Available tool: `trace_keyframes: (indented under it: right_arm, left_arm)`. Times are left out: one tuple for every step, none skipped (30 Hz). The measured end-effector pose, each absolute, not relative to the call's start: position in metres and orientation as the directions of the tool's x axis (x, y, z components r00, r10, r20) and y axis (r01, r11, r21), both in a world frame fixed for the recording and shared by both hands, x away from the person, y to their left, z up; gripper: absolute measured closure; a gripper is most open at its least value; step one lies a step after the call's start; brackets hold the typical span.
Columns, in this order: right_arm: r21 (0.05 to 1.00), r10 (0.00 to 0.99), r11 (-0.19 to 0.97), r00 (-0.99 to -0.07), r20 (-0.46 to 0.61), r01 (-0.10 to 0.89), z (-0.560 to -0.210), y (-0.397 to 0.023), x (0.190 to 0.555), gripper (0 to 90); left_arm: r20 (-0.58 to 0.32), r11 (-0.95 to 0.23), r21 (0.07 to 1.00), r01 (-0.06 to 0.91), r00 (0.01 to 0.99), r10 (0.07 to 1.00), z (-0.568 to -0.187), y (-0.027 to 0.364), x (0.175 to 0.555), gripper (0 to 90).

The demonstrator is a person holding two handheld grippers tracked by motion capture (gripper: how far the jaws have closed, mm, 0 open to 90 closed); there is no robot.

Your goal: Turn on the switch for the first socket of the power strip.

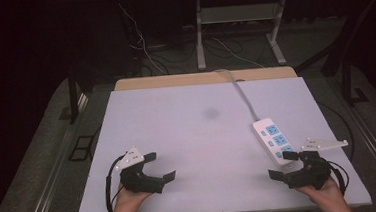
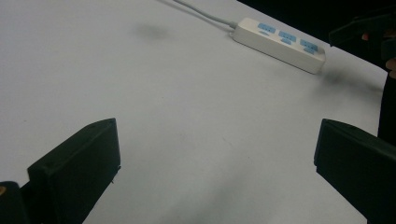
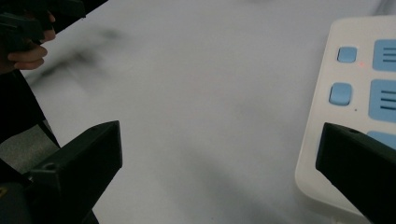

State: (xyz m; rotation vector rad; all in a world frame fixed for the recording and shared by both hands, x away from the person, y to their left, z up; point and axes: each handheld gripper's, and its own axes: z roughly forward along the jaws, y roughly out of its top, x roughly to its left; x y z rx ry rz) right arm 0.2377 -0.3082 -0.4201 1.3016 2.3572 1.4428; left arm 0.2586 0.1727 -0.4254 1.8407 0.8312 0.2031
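1. Power strip (image 1: 274, 141) is the thing nearest the right hand-held gripper (image 1: 286, 165). It is white with blue sockets and blue buttons.
2. Right hand-held gripper is wide open and holds nothing. It sits near the front right corner of the bench (image 1: 198, 135), in the person's right hand (image 1: 322, 189).
3. One of its black jaws is just beside the near end of the power strip. In the right gripper view that jaw comes up in front of the strip's near end (image 3: 345, 93); I cannot tell if they touch.
4. Left hand-held gripper (image 1: 160, 166) is wide open too and holds nothing. It is near the front left of the bench, in the person's left hand (image 1: 128, 198).
5. In the left gripper view the power strip (image 2: 279, 43) lies far off, well apart from those jaws.
6. Power strip lies flat on the right side of the bench, slanting toward the back.
7. A white cord (image 1: 240, 93) runs from its far end to the back edge of the bench.
8. Bench top is white, with a small dark smudge (image 1: 210, 113) near the middle.
9. Past the bench, loose wires (image 1: 139, 44) lie on the dark floor.
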Motion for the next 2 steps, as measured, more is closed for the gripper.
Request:
trace_keyframes:
  right_arm:
    - [0.763, 0.695, 0.196, -0.636, 0.335, 0.616, -0.4223, -0.3081, 0.237, 0.2]
    - [0.762, 0.696, 0.197, -0.635, 0.335, 0.617, -0.4242, -0.308, 0.2361, 0.1]
  left_arm:
    - [-0.236, -0.203, 0.872, 0.446, 0.744, 0.625, -0.4256, 0.1725, 0.2588, 0.0]
    - [-0.237, -0.203, 0.871, 0.448, 0.744, 0.624, -0.4257, 0.1723, 0.2589, 0.0]
